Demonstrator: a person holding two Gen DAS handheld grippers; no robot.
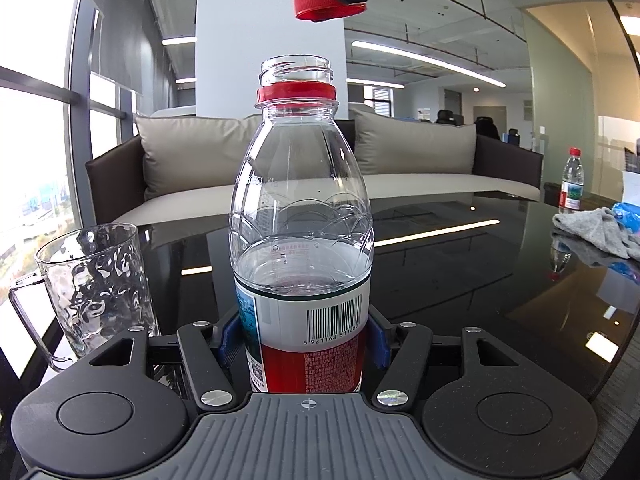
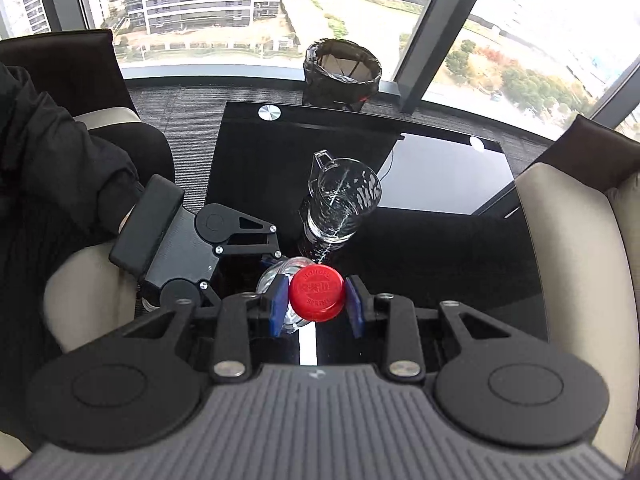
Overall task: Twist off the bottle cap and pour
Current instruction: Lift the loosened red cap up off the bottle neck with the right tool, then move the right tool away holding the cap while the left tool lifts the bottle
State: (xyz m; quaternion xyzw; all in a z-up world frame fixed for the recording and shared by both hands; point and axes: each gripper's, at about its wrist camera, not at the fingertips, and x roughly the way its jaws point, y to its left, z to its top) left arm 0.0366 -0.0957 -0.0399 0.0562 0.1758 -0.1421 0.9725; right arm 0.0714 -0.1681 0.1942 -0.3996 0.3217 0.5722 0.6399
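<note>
So the black glass desk (image 1: 460,264) takes up most of both views, with a beige sofa (image 1: 400,168) behind it in the left wrist view and a bin with a black liner (image 2: 342,72) past its far edge by the windows in the right wrist one.

My left hand-held gripper (image 1: 303,340) is clamped on the bottle (image 1: 300,220), blue pads pressing the label on both sides low down on the body. The bottle stands upright on the desk, long axis straight up, open mouth pointing at the ceiling. The red ring is still sitting on the neck, and the water comes up to about the top of the label.

The dimpled glass mug (image 1: 94,284) stands upright just beside the bottle on my left, not touching it, handle pointing away from the bottle.

Further off on the desk there's a crumpled grey cloth (image 1: 600,232) and a second, capped bottle (image 1: 571,184) standing behind it.

My right hand-held gripper (image 2: 316,300) is squeezed on the red cap (image 2: 316,292), pads on either side of its rim. The cap is held in the air directly above the bottle mouth, well clear of it, top face towards my right wrist camera and open side facing down, slightly tilted.
</note>
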